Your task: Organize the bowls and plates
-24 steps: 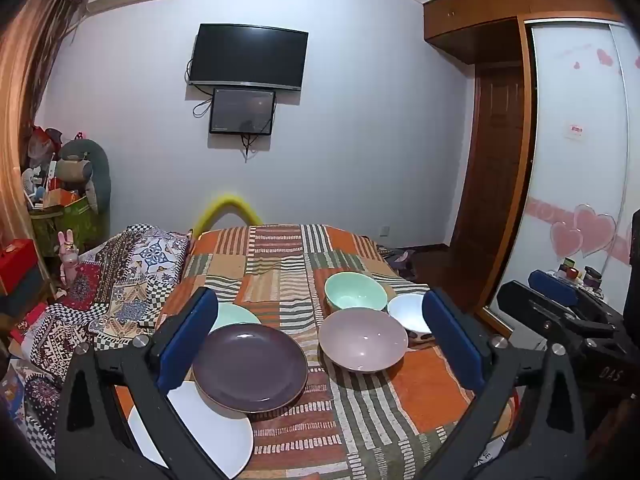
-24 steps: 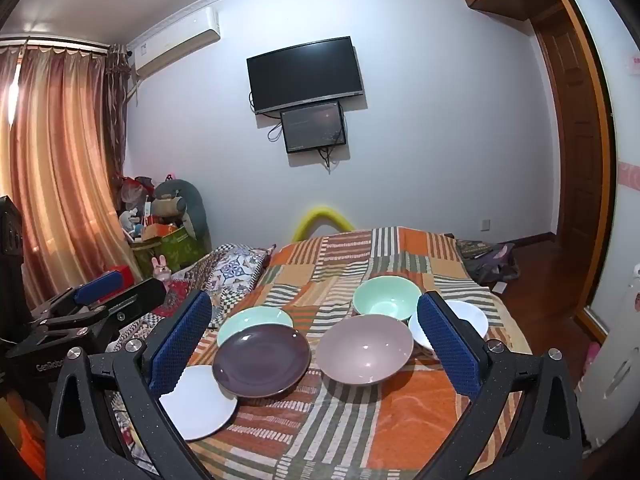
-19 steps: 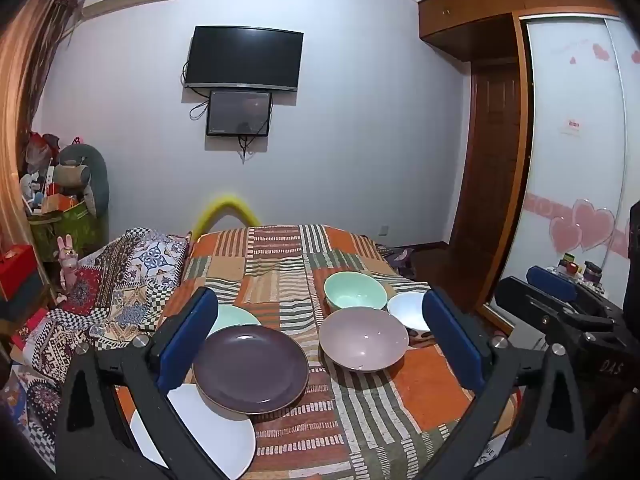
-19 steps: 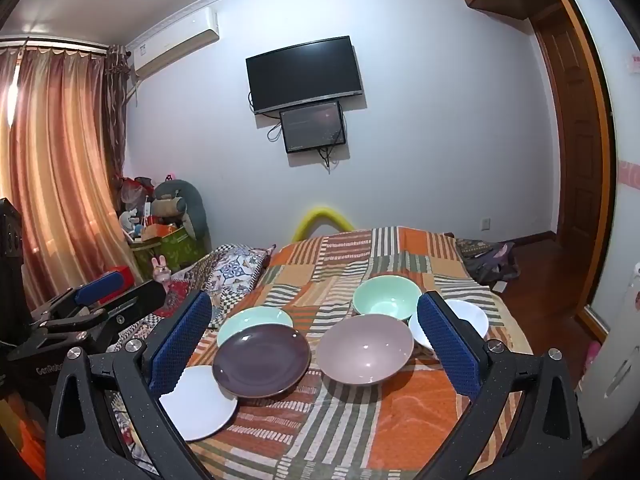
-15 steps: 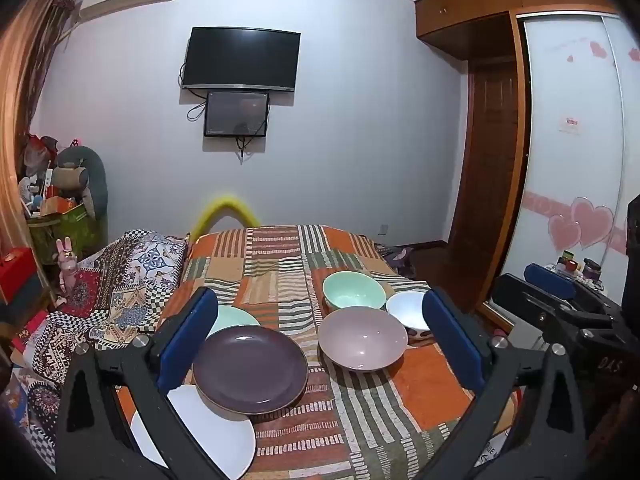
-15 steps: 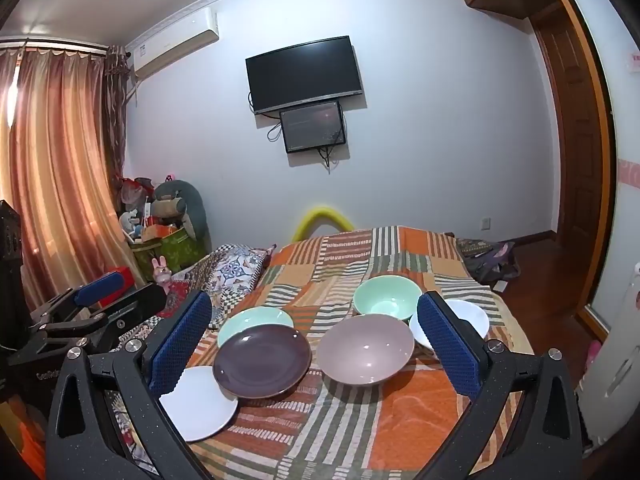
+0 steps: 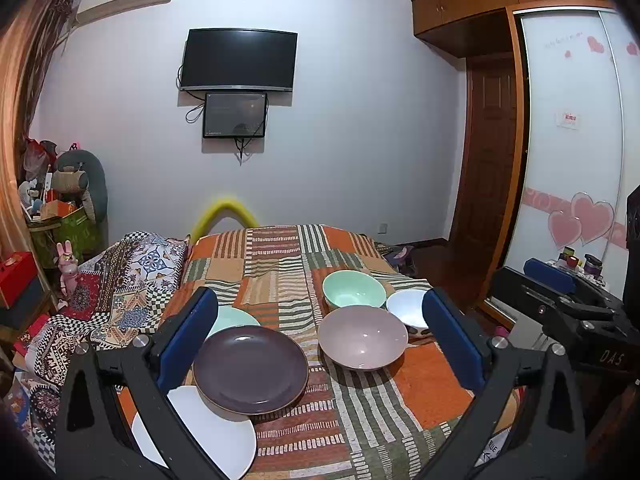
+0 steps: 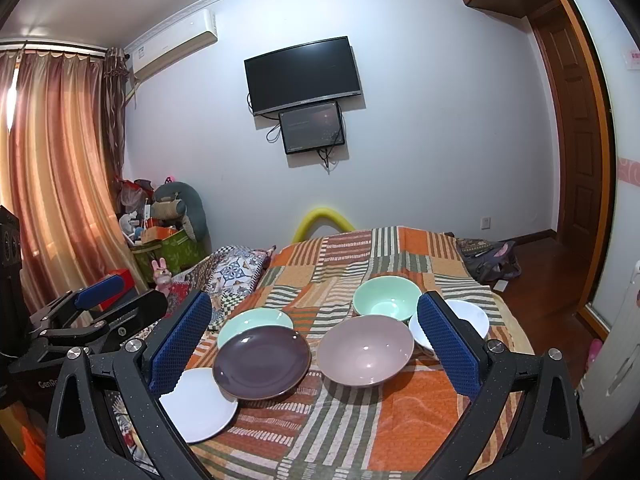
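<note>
Left gripper & right gripper both hover above the near end of the bed w/ striped orange-green patchwork woven cover, jaws wide apart, nothing betw. them; bare cover lies in front of the dishes & beyond them twd the far wall. Left group overlaps: flat round glossy dark-purple plate sits over the edge of the flat white plate, which lies at the bed's left edge, w/ pale-green plate tucked behind. Right group: wide smooth mauve bowl, deep mint-green bowl just behind it, white bowl beside both, near the bed's right edge.
</note>
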